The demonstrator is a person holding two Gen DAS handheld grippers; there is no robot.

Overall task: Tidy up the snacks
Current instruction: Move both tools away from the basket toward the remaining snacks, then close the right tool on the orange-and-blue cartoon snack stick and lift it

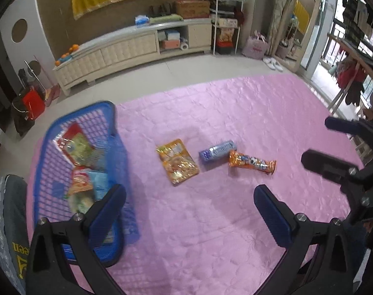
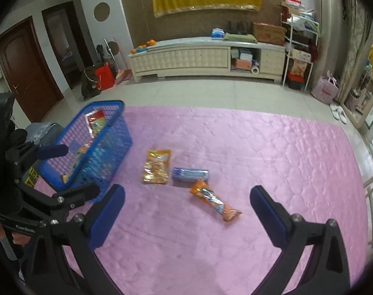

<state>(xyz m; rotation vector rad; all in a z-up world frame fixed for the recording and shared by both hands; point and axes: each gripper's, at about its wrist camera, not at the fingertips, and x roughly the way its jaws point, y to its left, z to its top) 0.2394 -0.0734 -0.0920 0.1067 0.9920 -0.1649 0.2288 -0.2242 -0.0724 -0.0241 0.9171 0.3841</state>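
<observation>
Three snacks lie on the pink quilt: a flat orange pouch, a blue-purple roll pack, and a long orange bar packet. A blue plastic basket at the left holds several snack packs. My left gripper is open and empty above the quilt, with the basket by its left finger. My right gripper is open and empty, hovering near the orange bar packet; it also shows in the left wrist view.
The quilt is bordered by tiled floor. A long cream cabinet stands along the far wall, with a shelf rack and bags to its right. A clothed knee is beside the basket.
</observation>
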